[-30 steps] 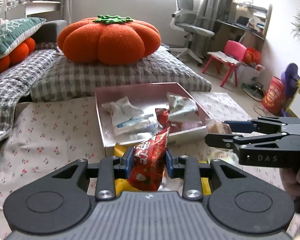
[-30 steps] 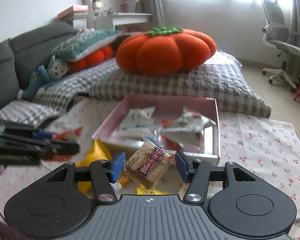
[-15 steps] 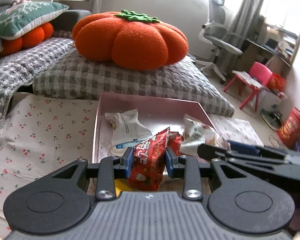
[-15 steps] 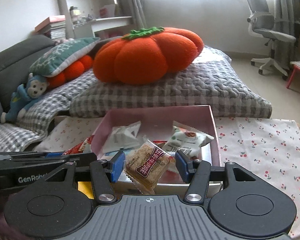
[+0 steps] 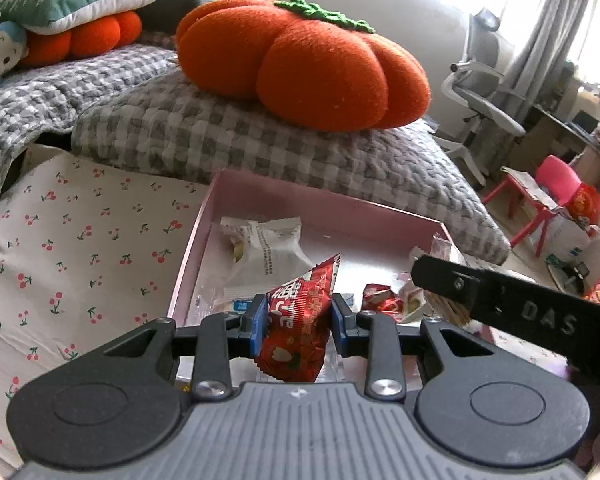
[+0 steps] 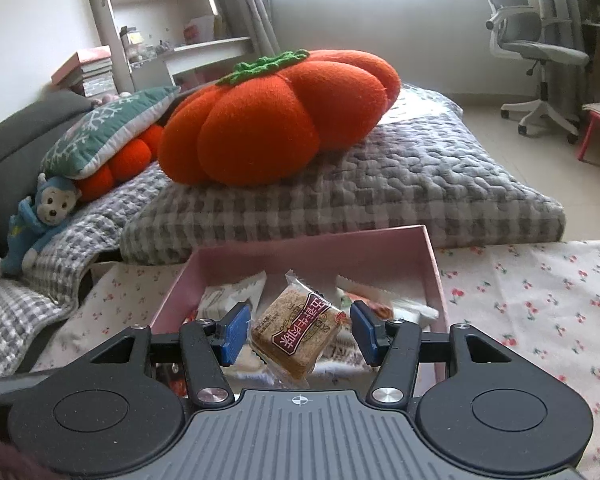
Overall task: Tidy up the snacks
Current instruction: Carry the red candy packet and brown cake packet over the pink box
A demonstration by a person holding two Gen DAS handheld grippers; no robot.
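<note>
My left gripper (image 5: 299, 322) is shut on a red snack packet (image 5: 300, 326) and holds it over the near edge of the pink box (image 5: 328, 208). My right gripper (image 6: 299, 334) holds a brown biscuit packet (image 6: 298, 332) between its blue pads (image 6: 236, 330), over the same pink box (image 6: 300, 250). The pads stand a little wider than the packet. The right gripper's finger (image 5: 512, 304) crosses the right side of the left wrist view. White and red snack packets (image 5: 266, 246) lie in the box.
The box sits on a cherry-print cloth (image 5: 80, 240). Behind it lie a grey checked cushion (image 6: 360, 188) and a big orange pumpkin pillow (image 6: 276, 116). A blue monkey toy (image 6: 40, 224) is far left, an office chair (image 6: 536, 52) far right.
Both grippers have moved forward and over the pink box with their packets. The two grippers have come closer together; the yellow packet below is out of sight.
</note>
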